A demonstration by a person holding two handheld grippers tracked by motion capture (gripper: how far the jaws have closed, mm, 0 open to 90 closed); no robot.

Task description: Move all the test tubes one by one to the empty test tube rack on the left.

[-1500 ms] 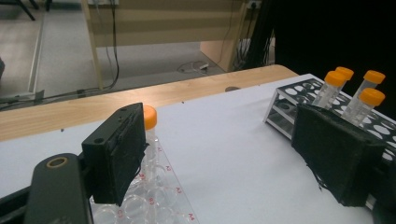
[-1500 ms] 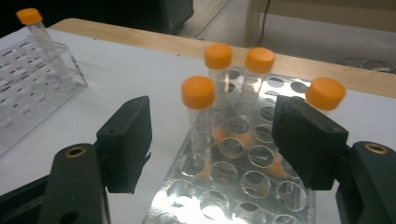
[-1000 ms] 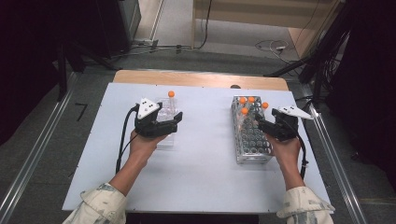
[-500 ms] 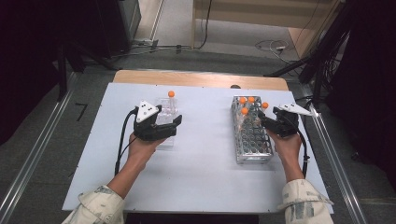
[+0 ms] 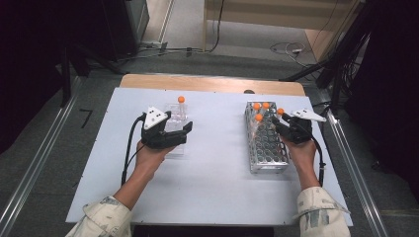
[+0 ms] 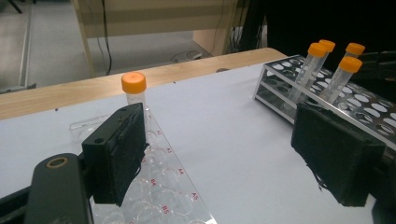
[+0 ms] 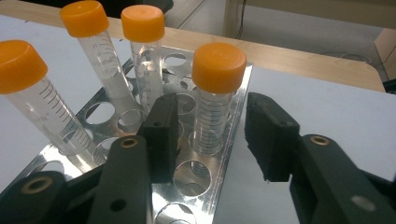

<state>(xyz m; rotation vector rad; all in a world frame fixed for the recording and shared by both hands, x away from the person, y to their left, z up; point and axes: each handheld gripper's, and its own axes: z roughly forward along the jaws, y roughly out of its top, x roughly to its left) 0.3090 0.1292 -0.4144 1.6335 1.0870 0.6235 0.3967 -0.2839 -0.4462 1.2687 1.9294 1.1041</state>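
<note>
A metal tube rack (image 5: 267, 148) stands on the right of the white table and holds several clear tubes with orange caps (image 5: 258, 117). My right gripper (image 5: 277, 121) is at the rack's far right corner. Its jaws have just been closing around one capped tube (image 7: 215, 100), which stands in a rack hole (image 7: 201, 140) between them. A small gap still shows on each side, so the gripper is open. My left gripper (image 5: 184, 132) stands open over a clear plastic rack (image 6: 163, 186). That rack carries a single orange-capped tube (image 6: 134, 91), and nothing sits between the left jaws.
The white table top (image 5: 217, 168) stretches between the two racks. A wooden edge (image 5: 212, 83) runs along the table's far side, with cables on the floor beyond it. Metal rails (image 5: 34, 168) flank the table on both sides.
My right gripper has shifted slightly lower toward the rack's corner tube, and its jaws have narrowed around it. The left hand and gripper have kept still.
</note>
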